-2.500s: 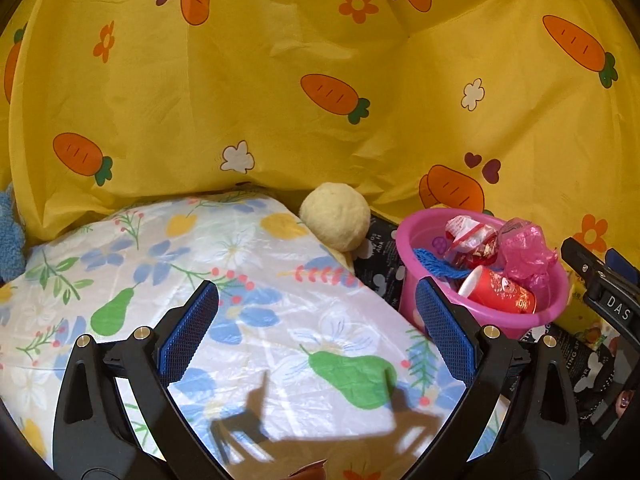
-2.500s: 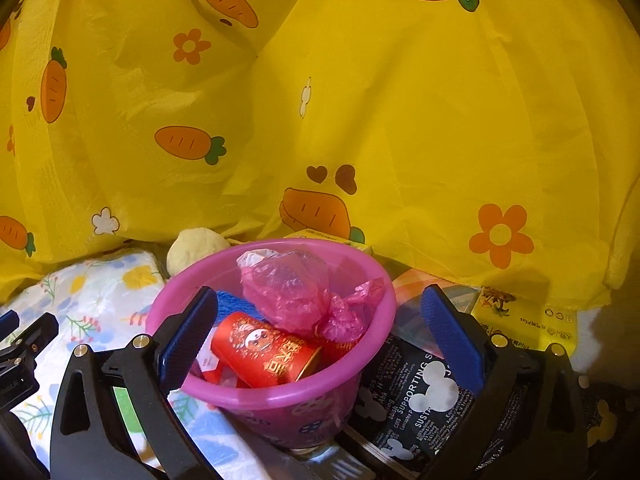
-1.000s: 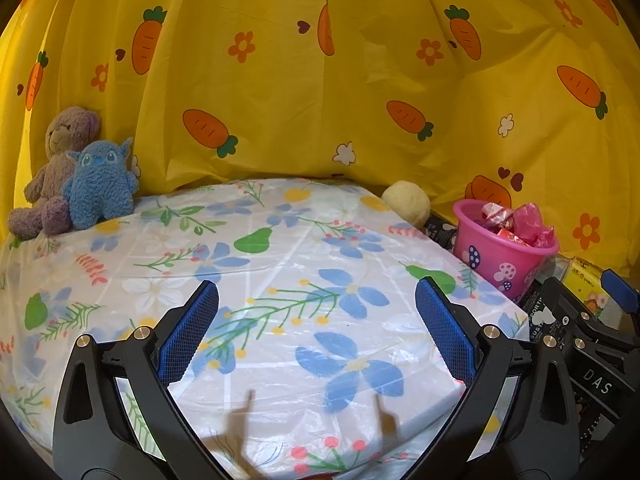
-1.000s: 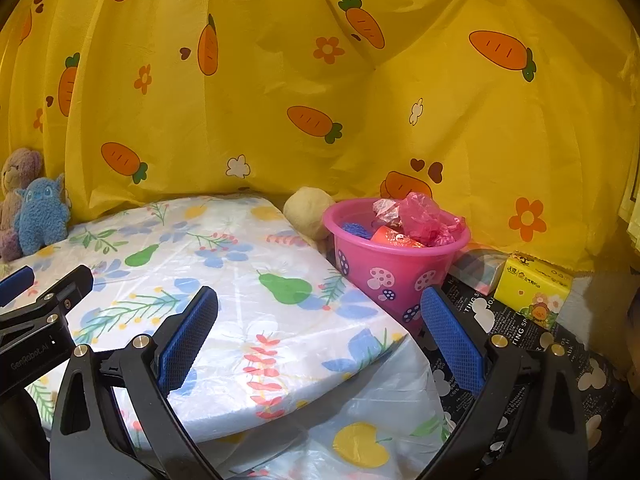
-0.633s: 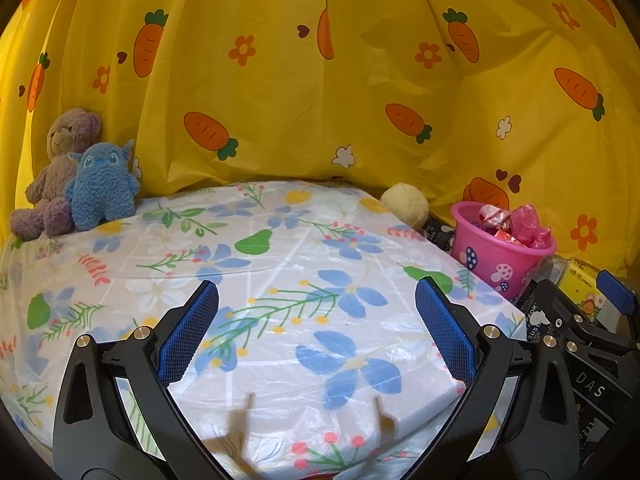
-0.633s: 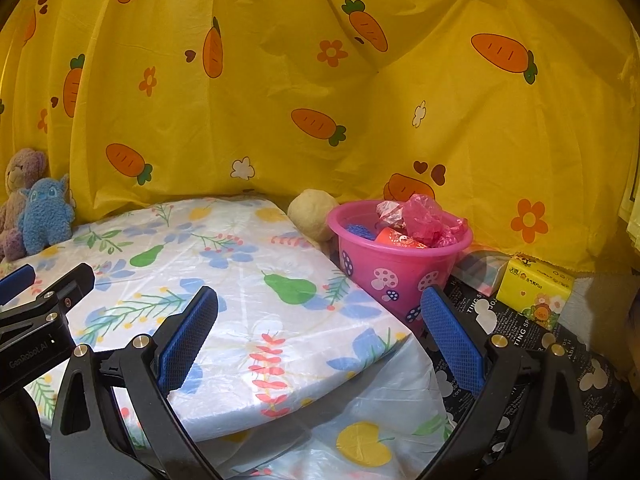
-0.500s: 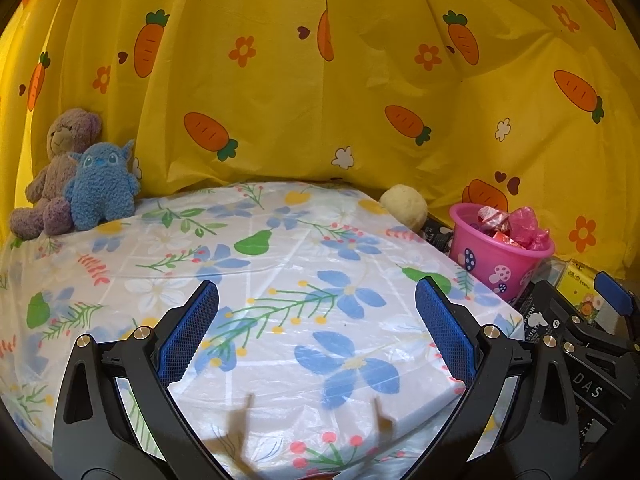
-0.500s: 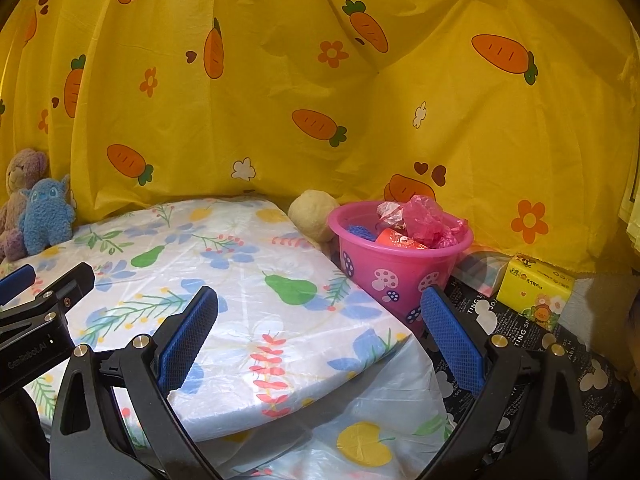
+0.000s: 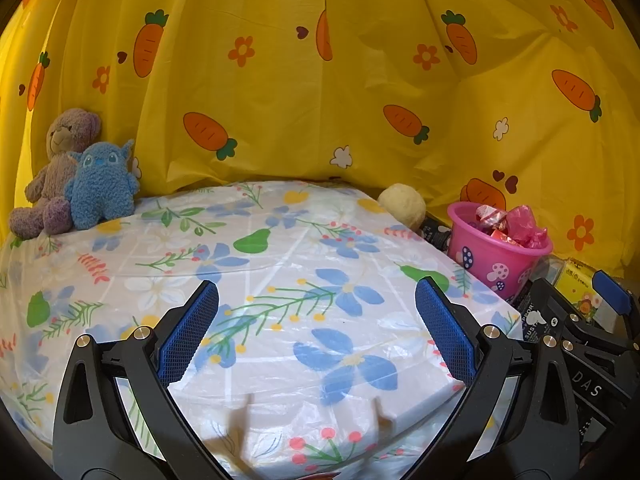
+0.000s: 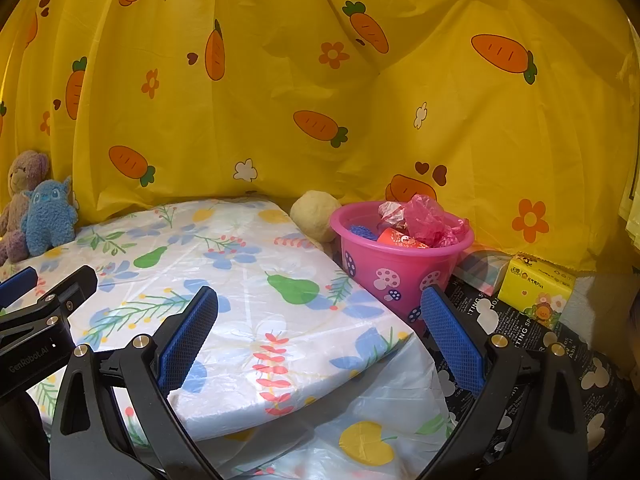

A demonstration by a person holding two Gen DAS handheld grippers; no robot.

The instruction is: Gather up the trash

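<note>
From my left wrist, my left claw hangs spread wide above the bed, its blue pads well apart with nothing between them. The bed wears a plastic sheet printed with flowers and pears. At its far left corner a bear sits against the yellow carrot curtain, with a blue plush touching its side. Off the bed's right edge stands the pink bucket, stuffed with trash: a pink bag, a crinkled wrapper, something red. A cream ball lies between the bucket and the bed's far corner. At the right border I see part of my right claw, too little to judge its opening here. Behind it peeks a yellow pack.

From my right wrist, my right claw is also spread wide and empty, pads apart over the bed's near right corner. The bucket stands just beyond my right pad, on a black printed sheet beside the bed, its trash heaped above the rim. The ball touches the bucket's left side or nearly so; I cannot tell which. The yellow pack stands right of the bucket, apart from it. Far left sit the bear and the plush, and one finger of my left claw enters from the left edge.
</note>
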